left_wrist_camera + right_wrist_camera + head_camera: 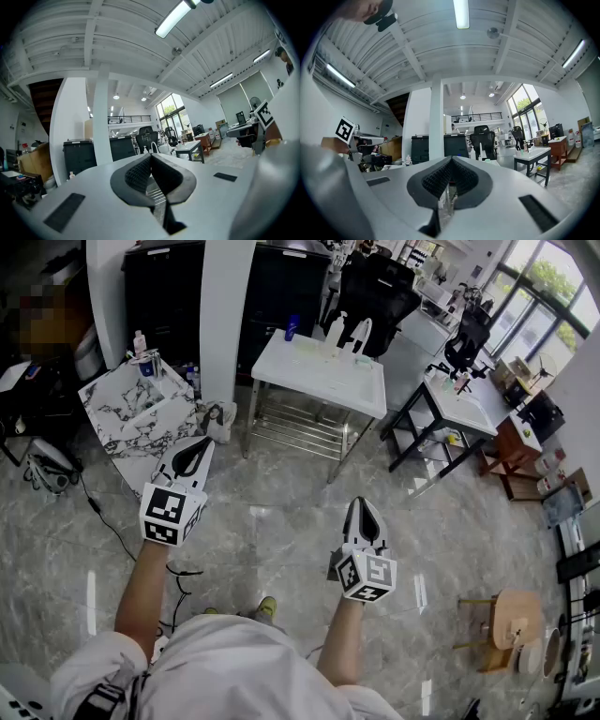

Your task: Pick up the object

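The left gripper [197,456], its fingers pressed together on nothing, hangs over the grey stone floor [281,531] beside a marble-patterned white counter [127,418]. Ahead, a white rectangular counter [319,381] carries white plastic bottles [335,332], well apart from both grippers. I cannot tell which bottle is the object. The right gripper [362,514] has its fingers likewise closed and empty.

Right hand-held gripper [451,163] with jaws closed (tips touching), nothing held between. Beyond it a white pillar [436,122], a black office chair [482,139] and, at right, a white bench [533,154].
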Motion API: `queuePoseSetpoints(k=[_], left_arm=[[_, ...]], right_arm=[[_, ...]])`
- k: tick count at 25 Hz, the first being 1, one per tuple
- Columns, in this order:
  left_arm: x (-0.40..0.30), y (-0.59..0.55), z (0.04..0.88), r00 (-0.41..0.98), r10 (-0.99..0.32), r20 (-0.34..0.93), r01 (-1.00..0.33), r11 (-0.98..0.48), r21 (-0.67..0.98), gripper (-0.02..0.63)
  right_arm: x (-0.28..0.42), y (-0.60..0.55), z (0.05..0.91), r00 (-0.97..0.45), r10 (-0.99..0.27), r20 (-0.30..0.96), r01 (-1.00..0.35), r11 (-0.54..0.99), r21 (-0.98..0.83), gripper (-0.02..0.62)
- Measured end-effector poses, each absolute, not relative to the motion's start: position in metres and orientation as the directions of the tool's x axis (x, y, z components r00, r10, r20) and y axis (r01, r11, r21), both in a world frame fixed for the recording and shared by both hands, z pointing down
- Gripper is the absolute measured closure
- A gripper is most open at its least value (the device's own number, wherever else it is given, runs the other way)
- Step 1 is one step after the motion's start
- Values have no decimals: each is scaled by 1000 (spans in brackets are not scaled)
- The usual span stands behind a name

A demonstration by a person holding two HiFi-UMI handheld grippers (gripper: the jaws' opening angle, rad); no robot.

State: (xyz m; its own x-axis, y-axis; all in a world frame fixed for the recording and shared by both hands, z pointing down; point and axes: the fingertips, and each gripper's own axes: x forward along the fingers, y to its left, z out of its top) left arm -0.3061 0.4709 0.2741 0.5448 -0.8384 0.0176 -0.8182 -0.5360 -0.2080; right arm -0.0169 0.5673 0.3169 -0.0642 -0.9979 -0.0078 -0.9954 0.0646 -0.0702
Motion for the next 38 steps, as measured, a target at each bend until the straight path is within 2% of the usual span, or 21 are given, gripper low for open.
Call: queuePoseSetpoints(k=[23, 25, 28, 38], left_arm=[[-272, 455, 296, 562, -824, 72, -800, -563, -206, 583], [-263, 449, 298, 560, -825, 77, -801, -563, -203, 581], [-245, 440, 303, 561, -823, 88, -798, -566, -206, 545], [-173, 407, 313, 537, -839, 90, -813, -543, -211, 537]], right_arm=[[5, 545, 330, -93, -996, -11, -990, 93, -109, 589], [13, 538, 334, -95, -995, -4, -989, 95, -113, 589], [30, 527, 338, -101, -995, -5, -988, 101, -121, 589], [101, 483, 350, -147, -989, -9, -980, 147, -136, 589]])
